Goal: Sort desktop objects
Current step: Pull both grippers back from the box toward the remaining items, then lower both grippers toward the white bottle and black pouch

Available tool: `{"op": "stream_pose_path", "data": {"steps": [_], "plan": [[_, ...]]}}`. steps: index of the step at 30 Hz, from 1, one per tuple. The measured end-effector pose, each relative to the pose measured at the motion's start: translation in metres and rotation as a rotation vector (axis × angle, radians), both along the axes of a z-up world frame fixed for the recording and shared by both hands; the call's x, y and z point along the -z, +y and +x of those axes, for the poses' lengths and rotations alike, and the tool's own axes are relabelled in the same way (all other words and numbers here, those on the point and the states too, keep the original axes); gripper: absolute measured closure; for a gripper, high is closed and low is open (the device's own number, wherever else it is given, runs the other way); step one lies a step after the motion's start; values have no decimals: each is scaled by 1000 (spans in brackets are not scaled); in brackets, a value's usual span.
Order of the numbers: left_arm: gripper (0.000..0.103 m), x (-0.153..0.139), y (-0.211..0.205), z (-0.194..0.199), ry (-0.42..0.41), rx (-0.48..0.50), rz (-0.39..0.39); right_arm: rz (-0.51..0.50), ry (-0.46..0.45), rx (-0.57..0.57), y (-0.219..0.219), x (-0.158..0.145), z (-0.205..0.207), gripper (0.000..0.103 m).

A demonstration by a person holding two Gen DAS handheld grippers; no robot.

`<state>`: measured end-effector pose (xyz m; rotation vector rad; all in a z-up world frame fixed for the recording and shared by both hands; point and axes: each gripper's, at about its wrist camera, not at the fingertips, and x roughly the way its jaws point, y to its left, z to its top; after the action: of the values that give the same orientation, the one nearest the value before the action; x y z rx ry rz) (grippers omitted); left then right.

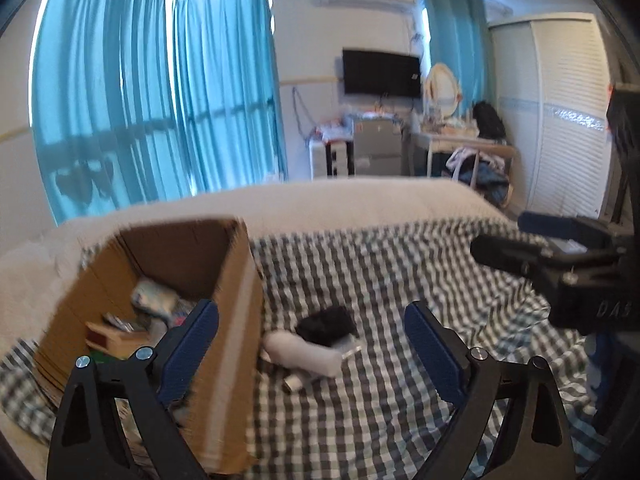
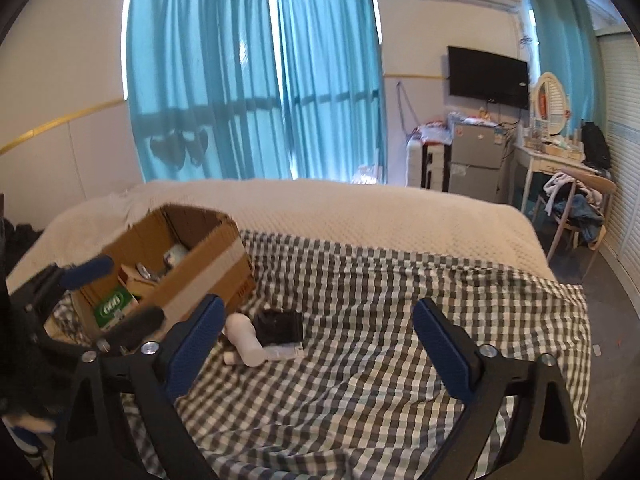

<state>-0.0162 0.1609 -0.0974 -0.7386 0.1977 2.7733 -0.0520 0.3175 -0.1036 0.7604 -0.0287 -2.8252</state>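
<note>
the bed (image 2: 360,208) fills the lower half of both views, its far part under a cream cover and its near part under a checked cloth (image 2: 360,360). the box (image 2: 188,276), open-topped cardboard, stands on the bed at the left end of the cloth. inside the box lie a green-and-white carton (image 2: 114,306) against the near wall, a small wooden block (image 1: 116,338), a pale crumpled packet (image 1: 154,296) toward the far wall, and some smaller bits too blurred to tell.

just right of the box, on the cloth, a white bottle (image 2: 246,338) lies on its side. a black wallet-like thing (image 2: 280,326) lies just beyond the bottle, touching it, and a small flat white piece (image 2: 282,352) sits at the wallet's near edge. a tiny pale thing (image 1: 294,384) lies near the bottle's near side.

right of these things the cloth runs bare to the bed's right edge, where the floor drops away toward a chair (image 2: 576,208) heaped with clothes. beyond the box the cream cover is open up to the blue curtains (image 2: 256,80).

the left gripper (image 1: 312,322) stands wide, nothing between its blue pads, its left finger in front of the box's near right corner. the right gripper (image 2: 318,318) is also spread wide and holds nothing, over the cloth to the right of the box, with the bottle and wallet seen between its fingers.
</note>
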Motion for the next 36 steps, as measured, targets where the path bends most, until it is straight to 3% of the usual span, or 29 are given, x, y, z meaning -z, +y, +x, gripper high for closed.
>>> {"op": "stream_pose_path", "data": {"steps": [4,8,12,18,22,24,25,26,31,36], "plan": [[7,24,15,-20,-89,-20,-4,16,-40,-17,2,15,-25,12],[7,45,32,-35,-111,-41,-38,-4,-86,-33,8,32,-51,19],[18,72,37,-62,-173,-133,-67,-17,-127,-43,12,50,-75,19],[18,104,35,-95,-247,-235,-82,-52,-200,-80,18,80,-112,19],[32,129,29,-107,-331,-276,-103,-64,-242,-135,10,99,-135,19],[37,133,27,-102,-322,-270,-101,-64,-261,-165,3,107,-145,19],[50,133,25,-99,-314,-270,-95,-63,-272,-184,-2,111,-150,19],[54,133,23,-97,-320,-262,-80,-60,-283,-202,-6,116,-155,19],[67,130,5,-78,-315,-269,-52,-40,-322,-279,-31,130,-167,19],[71,129,-7,-61,-312,-265,-52,-45,-384,-352,-57,147,-179,19]]}}
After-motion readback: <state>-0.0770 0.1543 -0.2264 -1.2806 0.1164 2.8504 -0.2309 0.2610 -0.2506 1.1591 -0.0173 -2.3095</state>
